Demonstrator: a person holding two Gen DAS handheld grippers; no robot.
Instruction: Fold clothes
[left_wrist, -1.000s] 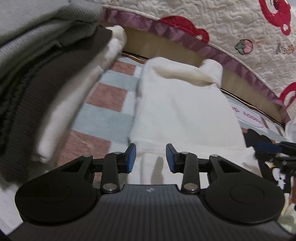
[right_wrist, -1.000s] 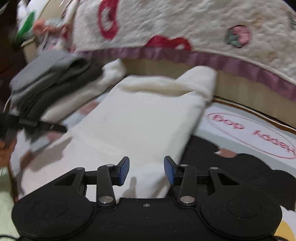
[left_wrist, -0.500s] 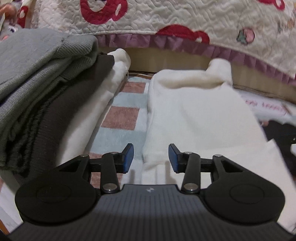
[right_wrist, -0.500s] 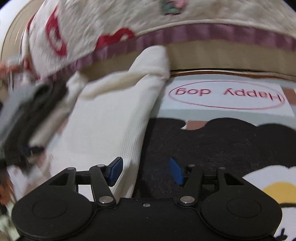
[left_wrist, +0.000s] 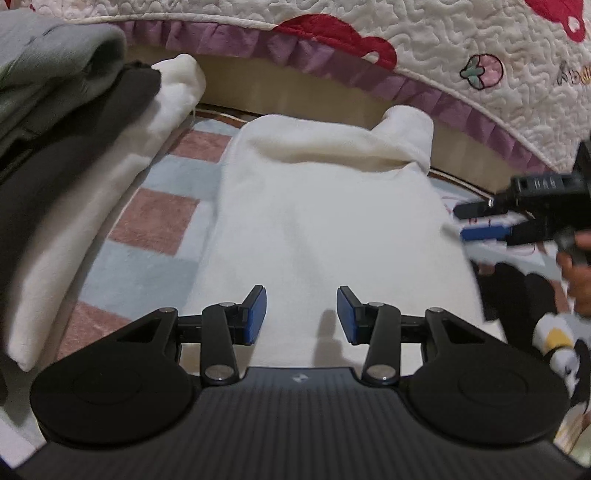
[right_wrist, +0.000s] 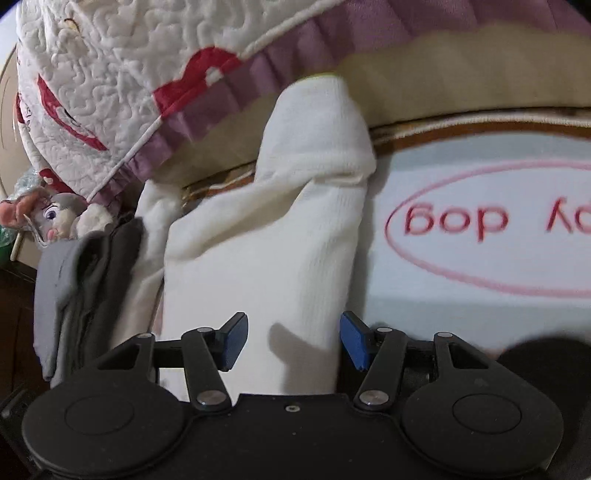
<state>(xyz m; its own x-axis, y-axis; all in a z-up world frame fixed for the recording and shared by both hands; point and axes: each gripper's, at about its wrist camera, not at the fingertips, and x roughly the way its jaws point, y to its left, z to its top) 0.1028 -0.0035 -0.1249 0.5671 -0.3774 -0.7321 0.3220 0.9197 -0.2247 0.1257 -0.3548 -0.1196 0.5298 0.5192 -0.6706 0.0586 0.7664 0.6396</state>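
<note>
Garment in hand: a cream-white knitted garment (left_wrist: 325, 221) is laid flat and lengthwise on the patterned floor mat (left_wrist: 155, 218), its far end bunched against the base of the bed; judged partly folded into a long strip, so that it can be doubled over next.
Left gripper (left_wrist: 301, 314): held low over the near end of the garment with its blue pads apart and nothing between them; nothing is gripped.
Right gripper (right_wrist: 293, 339): set over the right edge of the same garment, jaws spread wide, the cloth lying beneath the gap and not pinched; judged to be lined up for taking that edge.
Finished pile: a stack of folded clothes (left_wrist: 66, 155) is kept on the left, just beside the garment but apart from it, probably so that done pieces stay clear of the working space.
Count: three layers are seen in the stack (grey on top, dark brown, cream at the bottom); one garment is being worked; two grippers.
Surroundings: a quilted cream bedspread with a purple frill (left_wrist: 443, 55) hangs over the far side; one plush toy (right_wrist: 55, 214) is seen far left.
</note>
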